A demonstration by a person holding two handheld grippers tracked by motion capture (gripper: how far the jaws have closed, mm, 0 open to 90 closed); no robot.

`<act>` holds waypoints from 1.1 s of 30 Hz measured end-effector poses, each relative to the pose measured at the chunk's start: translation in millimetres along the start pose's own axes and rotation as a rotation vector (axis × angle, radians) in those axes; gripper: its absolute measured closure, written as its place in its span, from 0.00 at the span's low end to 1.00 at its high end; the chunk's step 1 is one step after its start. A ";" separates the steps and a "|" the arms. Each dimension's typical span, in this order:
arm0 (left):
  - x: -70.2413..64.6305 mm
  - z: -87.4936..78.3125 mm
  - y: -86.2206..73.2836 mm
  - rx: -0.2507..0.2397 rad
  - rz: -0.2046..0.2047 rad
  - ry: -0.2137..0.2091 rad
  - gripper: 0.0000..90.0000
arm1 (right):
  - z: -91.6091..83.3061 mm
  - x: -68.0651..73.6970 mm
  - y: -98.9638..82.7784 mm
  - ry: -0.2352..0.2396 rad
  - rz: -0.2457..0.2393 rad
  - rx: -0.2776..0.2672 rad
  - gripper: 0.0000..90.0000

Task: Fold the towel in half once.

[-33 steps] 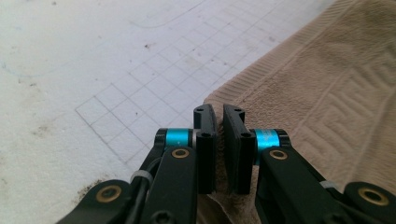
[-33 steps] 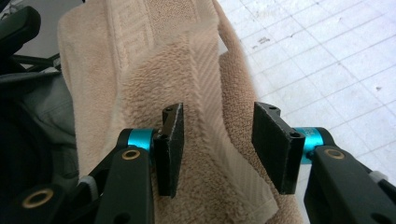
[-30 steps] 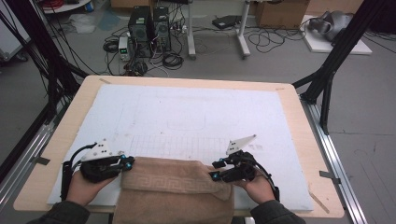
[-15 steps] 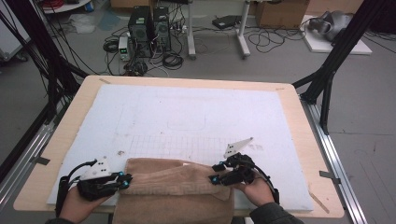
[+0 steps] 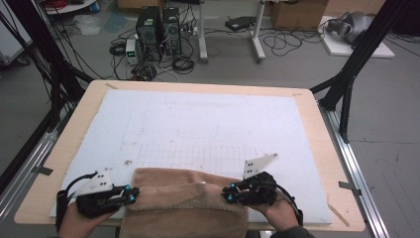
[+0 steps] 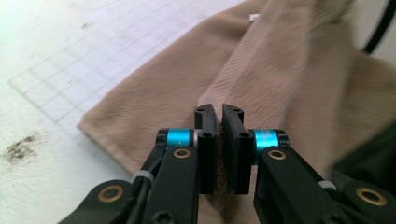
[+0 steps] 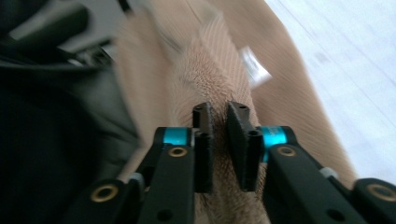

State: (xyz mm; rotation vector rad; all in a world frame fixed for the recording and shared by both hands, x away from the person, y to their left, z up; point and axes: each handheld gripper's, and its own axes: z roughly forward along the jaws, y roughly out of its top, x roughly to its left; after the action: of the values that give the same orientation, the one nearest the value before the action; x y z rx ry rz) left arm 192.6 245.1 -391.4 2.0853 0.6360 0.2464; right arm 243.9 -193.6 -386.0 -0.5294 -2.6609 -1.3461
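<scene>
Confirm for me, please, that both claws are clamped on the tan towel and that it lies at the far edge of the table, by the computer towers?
Not quite. The left claw and right claw do pinch the tan towel, but the high view shows it at the near edge of the table, by the person's hands and hanging over that edge, not at the far edge.

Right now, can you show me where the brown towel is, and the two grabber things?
towel [image 5: 178,198], high view, middle of the fabric.
left gripper [image 5: 132,193], high view, tips at the towel's left edge.
right gripper [image 5: 227,192], high view, tips at the towel's right edge.
</scene>
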 end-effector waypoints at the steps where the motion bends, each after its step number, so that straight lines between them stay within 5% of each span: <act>1: -5.0 -7.0 1.9 -0.003 0.008 -0.003 0.85 | -5.9 9.1 1.4 0.007 -0.017 -0.029 0.83; 5: -10.2 -20.4 12.5 -0.030 0.025 0.009 0.72 | -22.1 22.5 4.7 -0.022 -0.046 -0.066 0.76; 10: 5.9 -3.3 20.8 -0.024 0.030 0.046 0.68 | -24.4 -4.5 0.8 -0.094 0.009 -0.071 0.69; 15: 30.3 26.7 17.4 -0.002 -0.015 0.068 0.64 | -16.2 -29.4 -8.2 -0.179 0.046 -0.020 0.66; 22: 61.5 57.9 7.0 0.095 -0.040 0.159 0.57 | -4.8 -60.3 -34.8 -0.241 0.135 0.040 0.60; 25: 70.9 69.1 1.5 0.149 -0.072 0.176 0.49 | 2.5 -67.6 -40.7 -0.239 0.149 0.077 0.58; 27: 75.6 74.9 -1.9 0.165 -0.111 0.152 0.47 | 6.2 -71.0 -42.3 -0.236 0.145 0.086 0.63; 29: 78.0 73.7 -2.4 0.142 -0.136 0.102 0.58 | 6.4 -74.1 -41.9 -0.165 0.159 0.091 0.85; 30: 77.6 74.4 -2.0 0.140 -0.138 0.071 0.76 | 8.4 -73.5 -40.9 -0.151 0.134 0.097 0.91; 33: 73.0 74.6 2.7 0.141 -0.108 0.097 0.88 | 8.4 -75.6 -34.2 -0.145 0.114 0.111 0.94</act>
State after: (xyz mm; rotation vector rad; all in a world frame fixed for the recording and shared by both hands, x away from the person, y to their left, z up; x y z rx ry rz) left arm 285.5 228.7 -436.0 2.1758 0.8427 0.2485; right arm 302.7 -224.9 -436.2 -0.7798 -2.7506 -1.1631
